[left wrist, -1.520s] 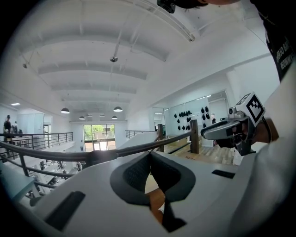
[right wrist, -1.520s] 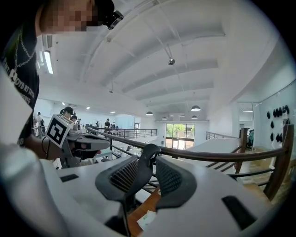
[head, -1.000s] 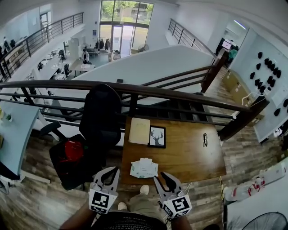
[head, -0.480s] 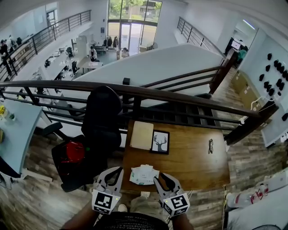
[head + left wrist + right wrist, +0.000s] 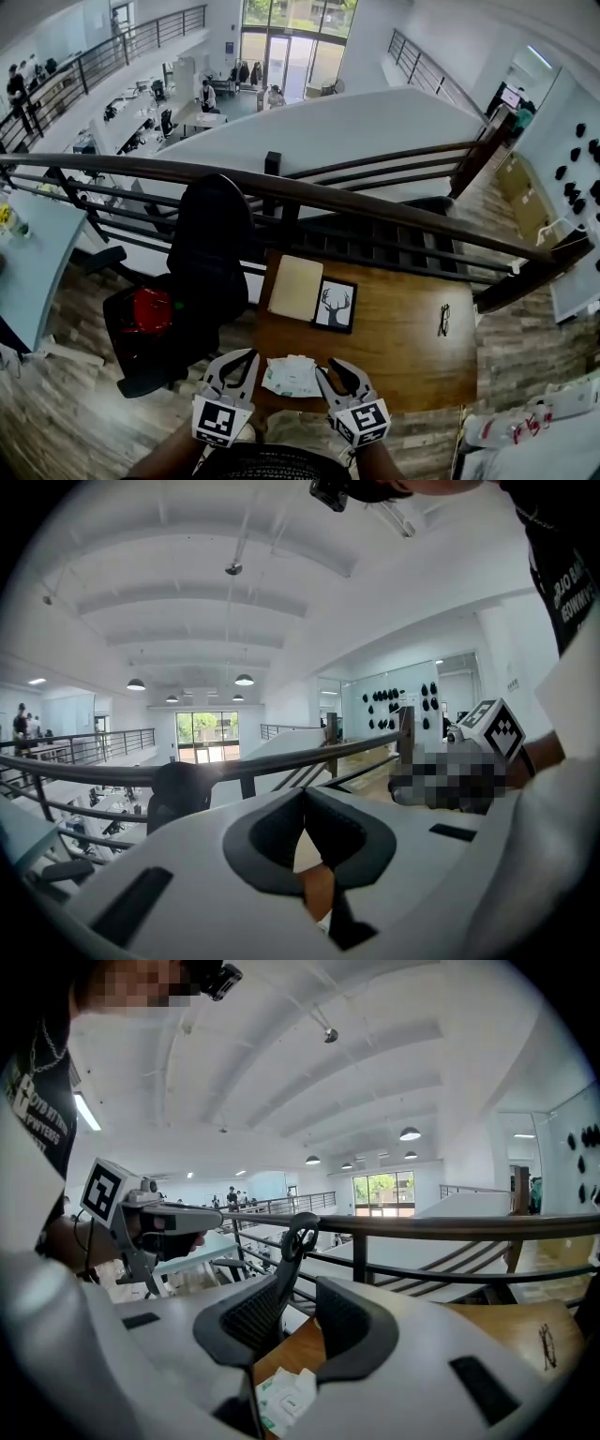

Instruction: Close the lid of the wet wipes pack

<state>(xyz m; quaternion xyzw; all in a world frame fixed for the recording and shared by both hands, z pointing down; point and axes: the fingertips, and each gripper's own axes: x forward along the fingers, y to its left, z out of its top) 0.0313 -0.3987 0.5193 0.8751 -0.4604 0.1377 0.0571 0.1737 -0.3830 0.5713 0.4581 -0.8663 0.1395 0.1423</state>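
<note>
1 wipes pack (image 5: 291,376); left gripper (image 5: 236,362) closed, right gripper (image 5: 335,369) parted.

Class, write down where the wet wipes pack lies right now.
In the head view, the wet wipes pack lies at the wooden table's near edge, between the left gripper and right gripper, nearer than the deer picture.

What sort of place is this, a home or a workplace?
Probably an open-plan office, seen from an upper level: a railing overlooks rows of desks below, and a wooden table with an office chair stands nearby.
</note>
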